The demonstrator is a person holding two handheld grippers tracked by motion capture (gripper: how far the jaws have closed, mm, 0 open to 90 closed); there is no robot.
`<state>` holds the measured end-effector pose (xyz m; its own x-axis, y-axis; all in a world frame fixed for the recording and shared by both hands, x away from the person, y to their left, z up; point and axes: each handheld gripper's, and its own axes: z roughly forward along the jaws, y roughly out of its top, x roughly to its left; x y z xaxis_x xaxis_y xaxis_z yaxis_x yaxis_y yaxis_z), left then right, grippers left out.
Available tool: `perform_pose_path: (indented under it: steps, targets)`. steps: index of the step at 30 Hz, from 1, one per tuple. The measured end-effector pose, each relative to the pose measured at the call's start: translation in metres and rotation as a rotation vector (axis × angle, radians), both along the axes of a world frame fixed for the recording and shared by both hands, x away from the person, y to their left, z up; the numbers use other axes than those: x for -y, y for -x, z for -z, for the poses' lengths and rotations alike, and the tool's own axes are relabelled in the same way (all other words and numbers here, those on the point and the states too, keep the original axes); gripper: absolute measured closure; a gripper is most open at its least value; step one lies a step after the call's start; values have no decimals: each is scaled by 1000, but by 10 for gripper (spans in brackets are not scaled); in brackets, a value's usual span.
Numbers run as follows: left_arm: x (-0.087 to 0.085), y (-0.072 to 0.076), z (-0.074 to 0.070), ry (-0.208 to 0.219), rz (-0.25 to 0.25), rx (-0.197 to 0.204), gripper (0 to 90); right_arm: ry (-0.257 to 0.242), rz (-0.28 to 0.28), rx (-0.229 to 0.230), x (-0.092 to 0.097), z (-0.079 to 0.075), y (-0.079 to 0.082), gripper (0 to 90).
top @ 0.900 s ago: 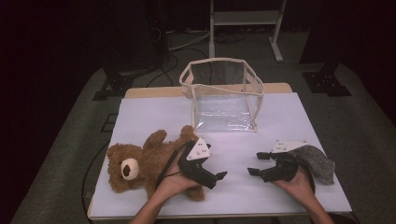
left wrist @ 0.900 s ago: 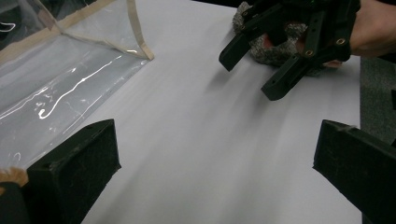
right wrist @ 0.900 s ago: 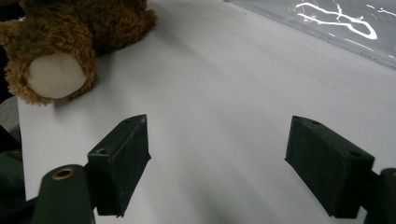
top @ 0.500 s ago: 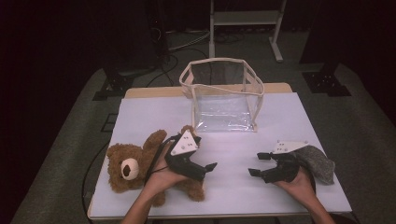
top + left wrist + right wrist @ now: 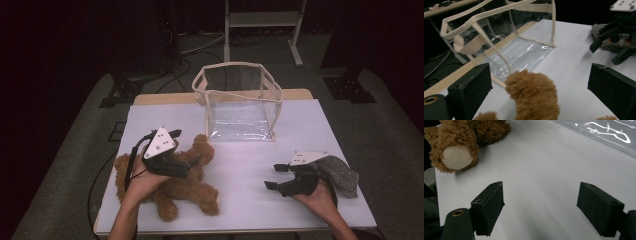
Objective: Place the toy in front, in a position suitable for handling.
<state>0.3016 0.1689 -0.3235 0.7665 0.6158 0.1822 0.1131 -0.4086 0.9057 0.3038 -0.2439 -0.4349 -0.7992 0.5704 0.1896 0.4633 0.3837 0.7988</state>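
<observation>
The white table point(image 5: 240, 165) is the biggest thing here, and a see-through bag point(image 5: 240, 102) with a cream rim stands open at its far side, in the middle. A brown teddy bear point(image 5: 175, 187) lies on the near left part of the table, with one fuzzy arm pointing toward the bag. A small grey cloth point(image 5: 342, 172) lies on the near right part, just behind the right hand. The job in hand looks like picking up the bear so it can go into the bag. To do it well, the jaws should go down around a thick, soft part, like the arm or the body, and squeeze slowly so the fur does not slip out. The left gripper point(image 5: 539, 90) is over the bear with its jaws wide apart; the fuzzy arm pokes up between them, and I think the pads are not pressing it, though the low part is hard to see. The right gripper point(image 5: 549, 207) sits low over bare table, jaws wide apart, holding nothing.
</observation>
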Motion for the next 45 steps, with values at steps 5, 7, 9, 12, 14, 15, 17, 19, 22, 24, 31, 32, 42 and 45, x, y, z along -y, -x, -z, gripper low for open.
perform_pose_path:
  steps: [5,7,9,12,14,15,17,19,22,24,31,32,42,45]
  targets:
    - [-25,-4,-1,12,-54,7,46,2,-3,1,0,0,1,200]
    - [-36,-6,0,8,-72,1,46,3,-5,-2,-1,1,0,200]
    - [-46,-8,1,18,-88,-8,46,8,-7,-1,-2,1,0,200]
    - [-61,-13,7,23,-117,-30,49,7,-8,-2,-2,1,1,200]
    - [-63,-14,9,23,-120,-38,52,7,-9,-3,-3,1,1,200]
    - [-65,-15,10,28,-117,-48,52,7,-9,-3,-3,1,1,200]
    - [-67,-17,13,44,-110,-62,53,10,-13,-2,-3,1,1,200]
    - [-64,-20,19,5,-98,-73,66,9,-18,-6,-5,2,1,201]
    - [-60,-22,24,-11,-88,-92,75,16,-25,-10,-6,2,1,200]
    - [-59,-24,27,-45,-93,-96,126,18,-29,-7,-7,2,1,201]
    - [-57,-25,29,-61,-112,-107,238,2,-55,-7,-15,0,4,201]
    - [-56,-25,29,-83,-115,-105,256,3,-67,-4,-18,-1,5,201]
    - [-46,-23,32,-201,-108,-78,674,6,-204,30,-65,-11,16,211]
    - [-46,-22,32,-199,-112,-72,692,-12,-236,20,-77,-15,16,212]
